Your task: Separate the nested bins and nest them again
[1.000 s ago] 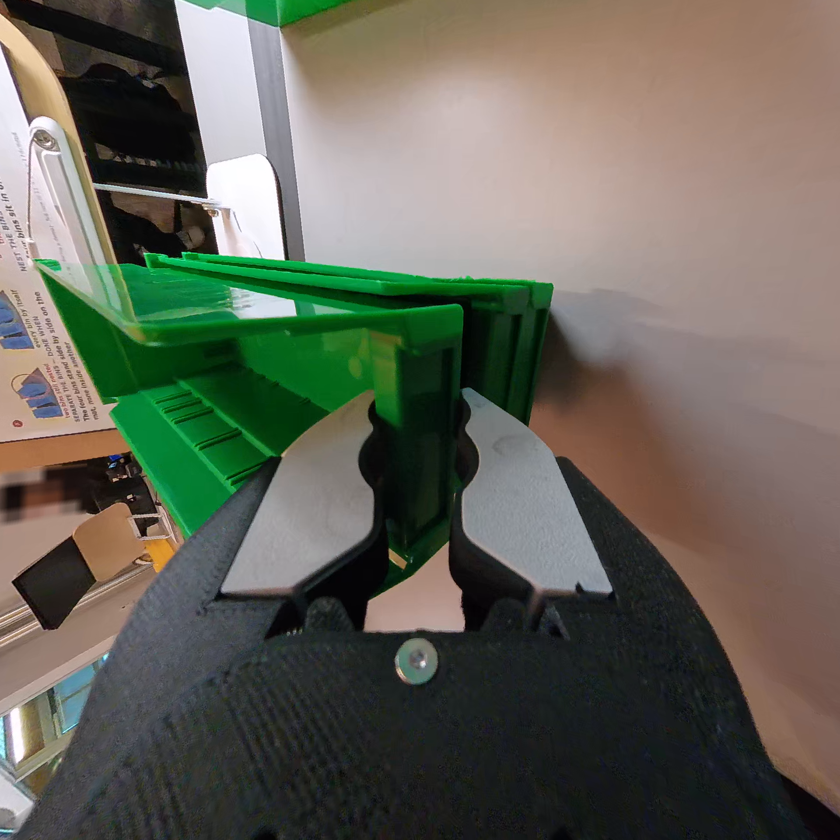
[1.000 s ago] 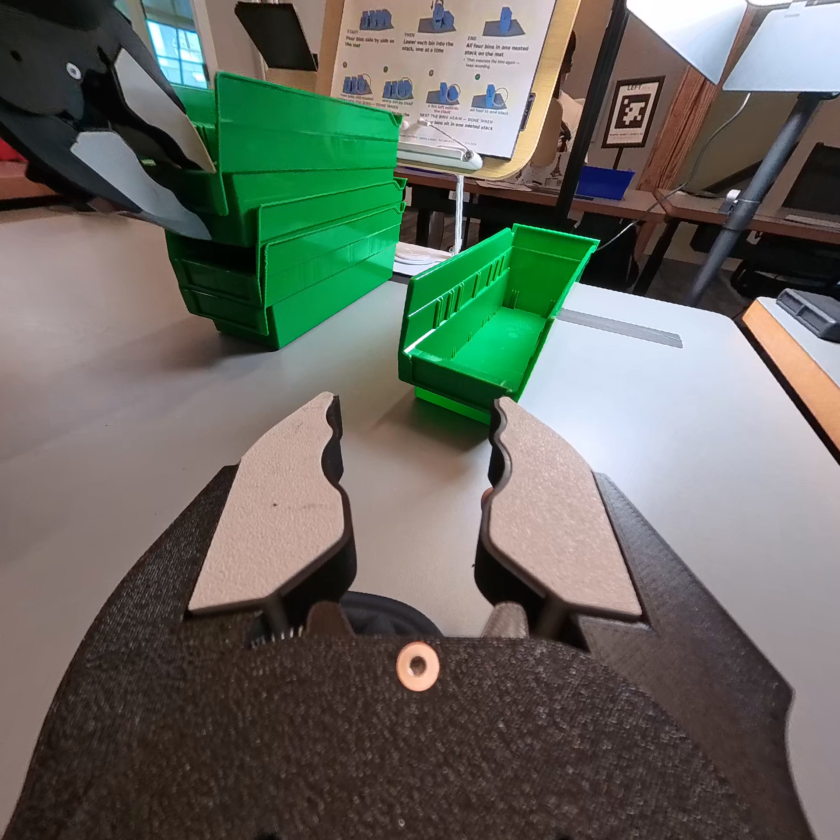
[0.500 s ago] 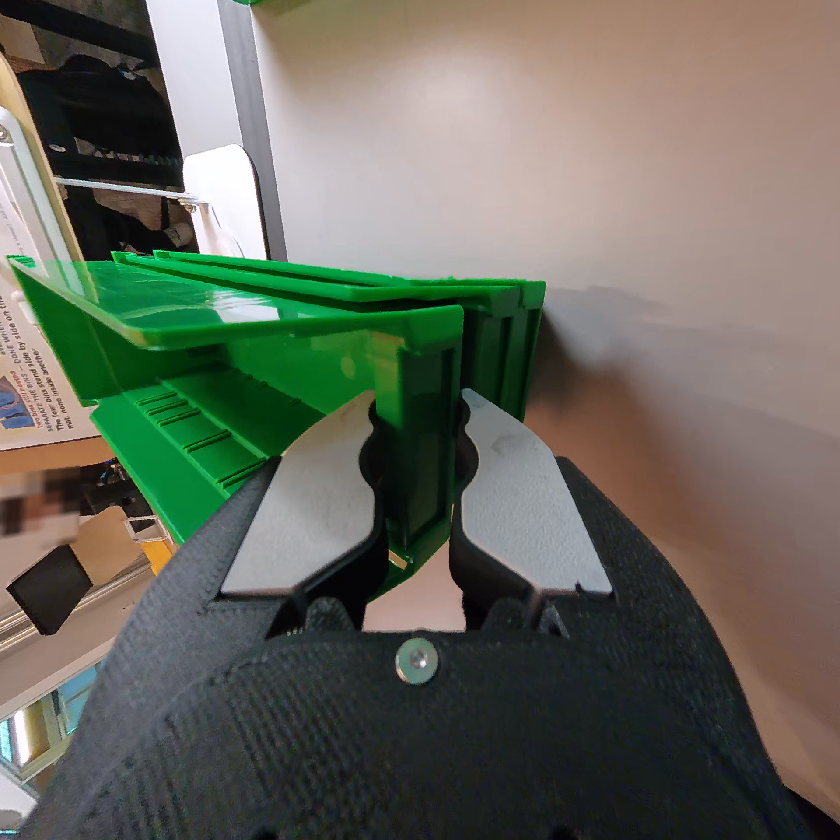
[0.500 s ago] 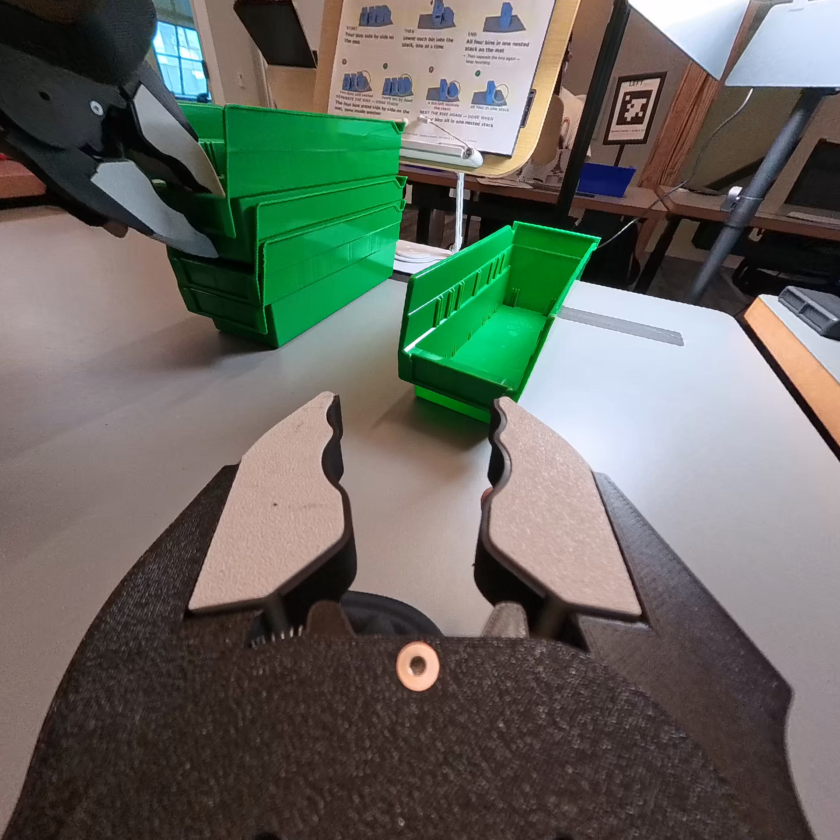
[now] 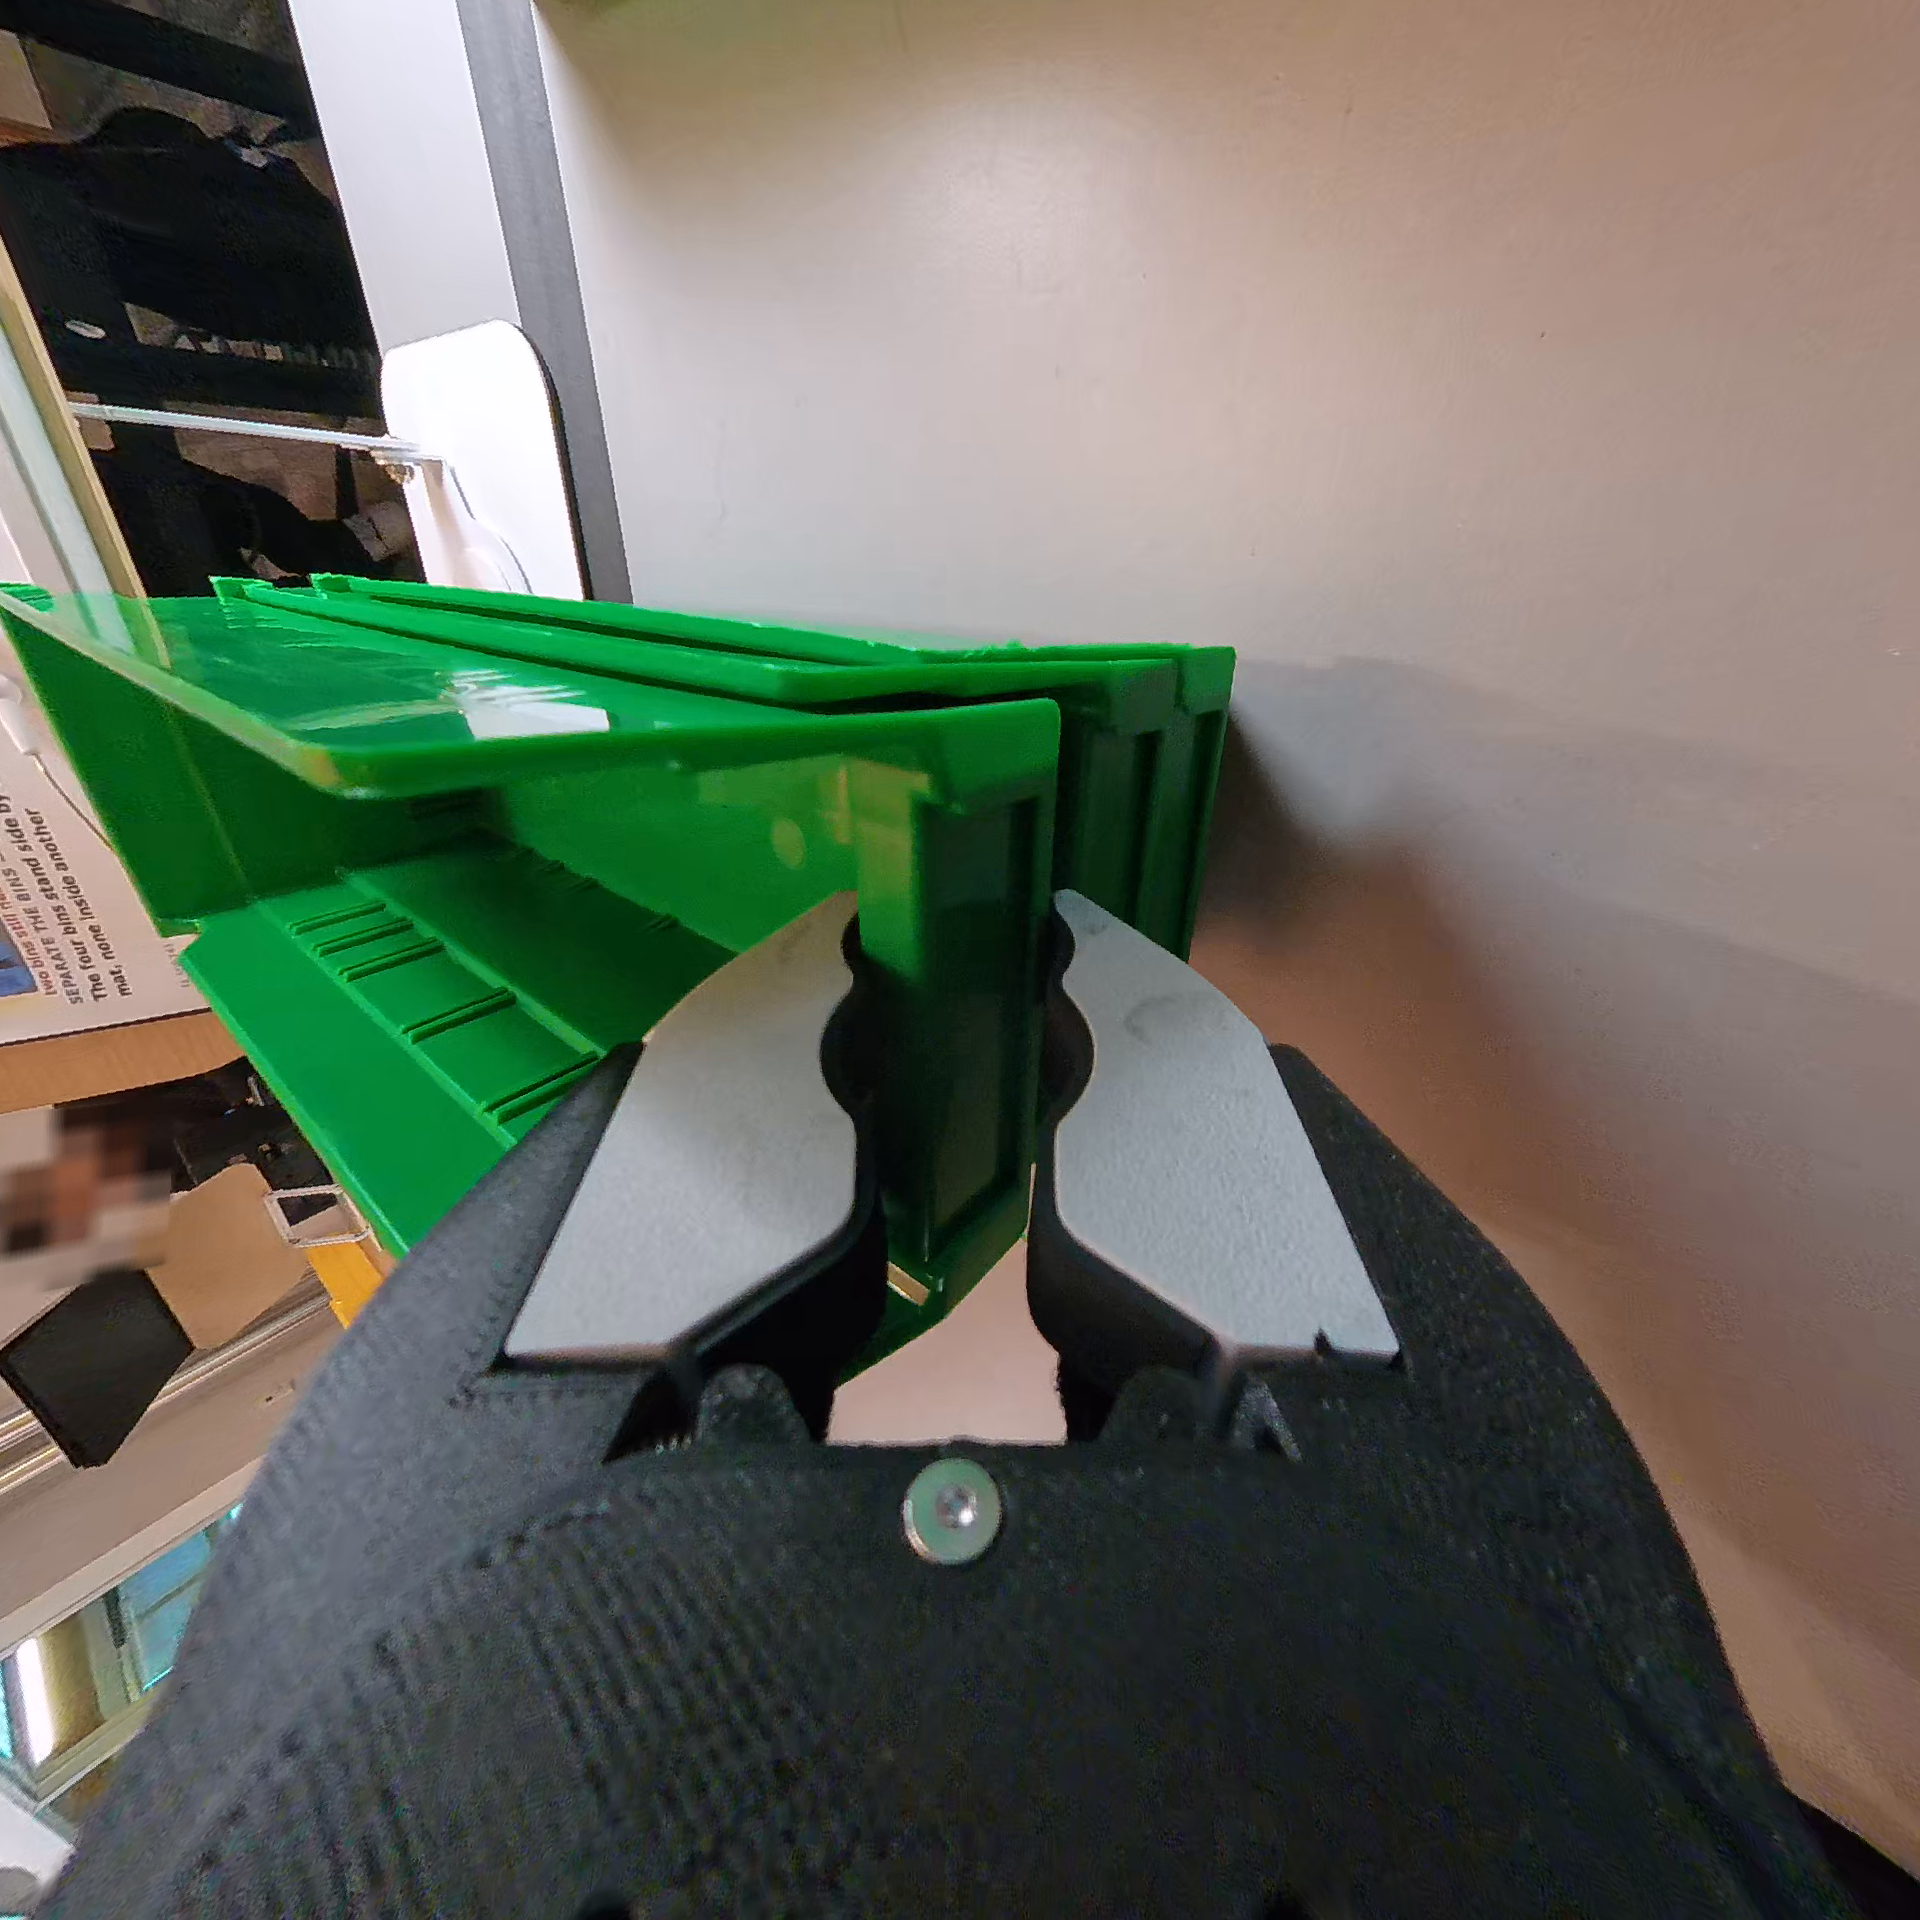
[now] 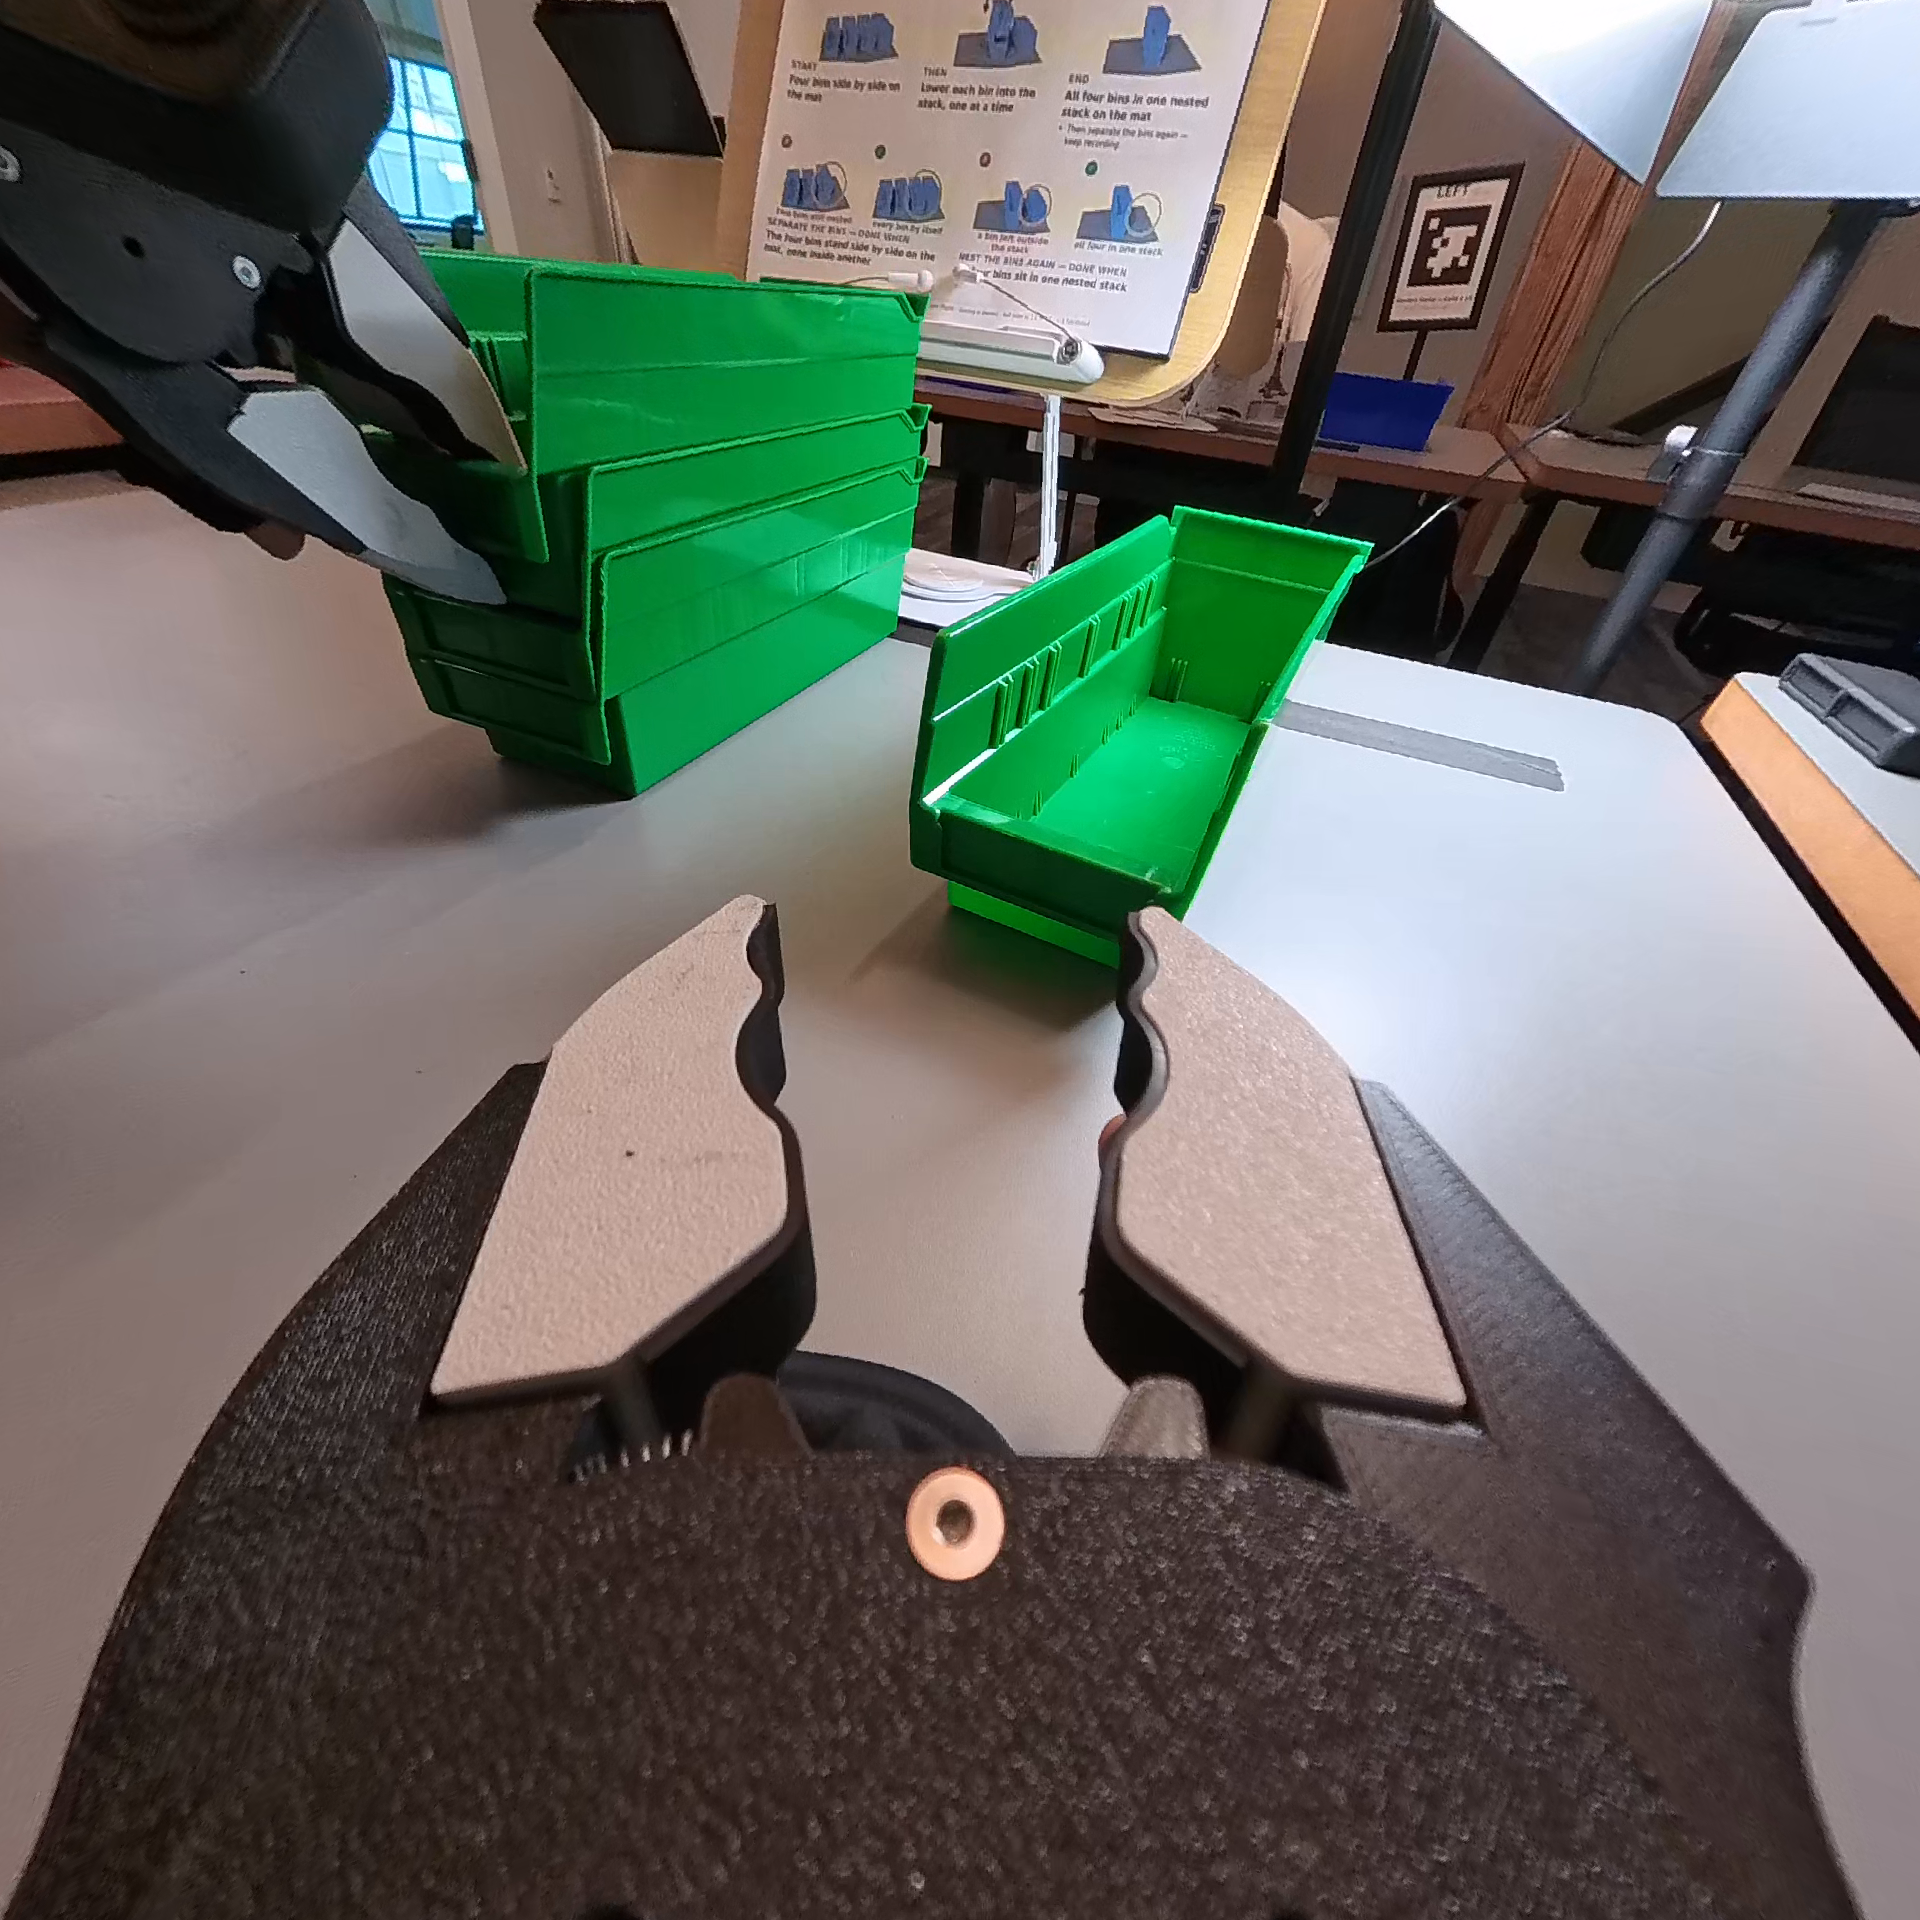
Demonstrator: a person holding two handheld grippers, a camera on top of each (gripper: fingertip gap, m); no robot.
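My left gripper (image 5: 951, 935) is shut on the front wall of the top green bin (image 5: 966, 997). That bin sits tilted in a stack of two more green bins (image 5: 1153, 790). In the right wrist view the stack (image 6: 727, 623) stands at the far left of the grey table (image 6: 1455, 1039), with the top bin (image 6: 717, 353) raised at its front end, where the left gripper (image 6: 507, 525) holds it. A single green bin (image 6: 1122, 727) stands open side up in the middle of the table. My right gripper (image 6: 951, 925) is open and empty, low over the table just short of that bin.
An instruction poster on a board (image 6: 997, 156) stands behind the bins on a white stand (image 6: 1049, 468). A strip of grey tape (image 6: 1423, 743) lies on the table at the right. A second table's wooden edge (image 6: 1808, 831) and a metal pole (image 6: 1704, 447) are at the right. Across from one pair of fingers to the other is roughly 25 cm.
The left gripper has lowered the top bin closer into the stack. The right gripper has stayed open and nearly still.
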